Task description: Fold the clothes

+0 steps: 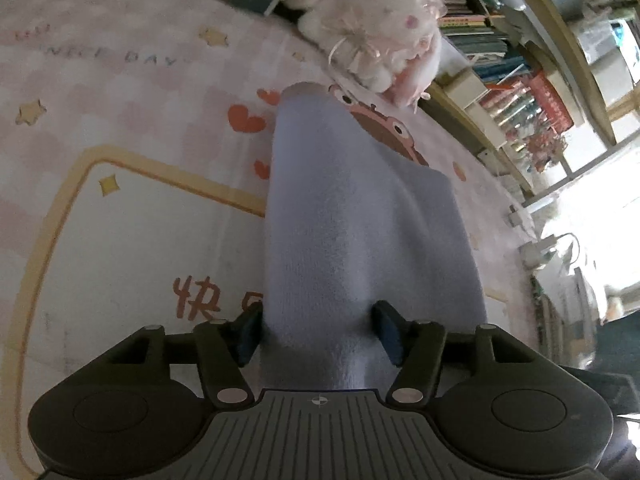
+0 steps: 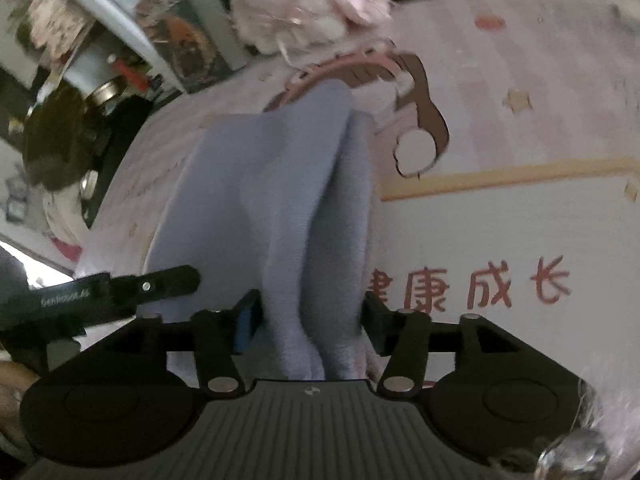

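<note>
Left grip: the left gripper (image 1: 318,334) is closed on a bunched edge of the lilac garment (image 1: 360,232), cloth filling the gap between both pads at the lower centre of the left wrist view.
Right grip: the right gripper (image 2: 308,322) is clamped on a doubled edge of the same garment (image 2: 280,184), two layers seen between the pads.
Garment place: it is held at both near edges and trails onto the printed pink mat (image 1: 132,216), running from bottom centre to mid-frame in each view.
Long axis: lengthwise away from each camera, the far end pointing to the upper centre, toward the plush toy (image 1: 372,20).
Fold state: a lengthwise crease shows in the right wrist view; how many folds have been made cannot be told.
Risk, slip: the thick bunch could be lost from one grip if the pulls differ, skewing the edges.
Risk, snag: the far end lies near the toy and could be dragged against it.
</note>
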Demonstrator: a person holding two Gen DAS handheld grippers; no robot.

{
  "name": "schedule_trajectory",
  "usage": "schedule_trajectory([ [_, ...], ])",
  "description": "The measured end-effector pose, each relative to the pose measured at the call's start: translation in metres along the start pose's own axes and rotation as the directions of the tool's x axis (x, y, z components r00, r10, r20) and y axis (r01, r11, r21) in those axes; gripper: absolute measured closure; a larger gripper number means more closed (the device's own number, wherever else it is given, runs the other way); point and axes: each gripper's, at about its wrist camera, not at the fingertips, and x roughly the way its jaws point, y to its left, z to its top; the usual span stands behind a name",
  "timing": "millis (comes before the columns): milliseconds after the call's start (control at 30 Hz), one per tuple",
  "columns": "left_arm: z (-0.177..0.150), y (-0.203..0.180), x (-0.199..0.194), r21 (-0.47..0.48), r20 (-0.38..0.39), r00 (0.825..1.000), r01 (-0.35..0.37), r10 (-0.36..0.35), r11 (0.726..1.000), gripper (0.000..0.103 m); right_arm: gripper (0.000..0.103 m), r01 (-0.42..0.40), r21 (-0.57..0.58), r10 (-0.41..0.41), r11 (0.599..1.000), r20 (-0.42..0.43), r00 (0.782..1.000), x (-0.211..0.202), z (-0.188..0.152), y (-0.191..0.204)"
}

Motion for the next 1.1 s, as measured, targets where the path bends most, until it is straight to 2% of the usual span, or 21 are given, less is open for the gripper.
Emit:
schedule_trajectory([
  [100, 0.0, -0.001, 0.003, -0.008, 0.005, 1.0, 0.016, -0.016, 1.0, 0.04, 0.044, -0.046, 0.048, 0.047, 0.998, -0.002, 0.999, 0.001, 0.002, -0.006],
  [167, 0.001, -0.003, 0.002, 0.0, 0.01, 1.0, 0.009, -0.009, 1.0, 0.046, 0.046, -0.059, 0.022, 0.059, 0.998, 0.01, 0.998, -0.002, 0.002, -0.002],
  [200, 0.001, -0.005, 0.002, 0.004, 0.012, 1.0, 0.005, -0.005, 1.0, 0.048, 0.05, -0.065, 0.009, 0.065, 0.998, 0.017, 0.998, -0.003, 0.002, -0.001],
  [267, 0.002, -0.007, 0.002, 0.011, 0.018, 1.0, -0.002, 0.001, 1.0, 0.056, 0.065, -0.078, -0.017, 0.078, 0.997, 0.029, 0.997, -0.007, 0.002, 0.003],
  [367, 0.0, -0.018, -0.005, 0.048, 0.044, 0.999, -0.013, 0.01, 0.999, 0.06, 0.072, -0.095, -0.056, 0.098, 0.994, 0.047, 0.994, -0.011, 0.003, 0.008],
  [567, -0.002, -0.035, -0.026, 0.079, 0.106, 0.994, 0.02, -0.028, 0.997, 0.06, 0.073, -0.131, -0.12, 0.142, 0.984, 0.089, 0.986, -0.027, 0.003, 0.016],
  [1100, -0.014, -0.064, -0.05, 0.138, 0.195, 0.978, 0.047, -0.073, 0.989, 0.06, 0.073, -0.13, -0.203, 0.168, 0.97, 0.183, 0.969, -0.065, -0.005, 0.014],
])
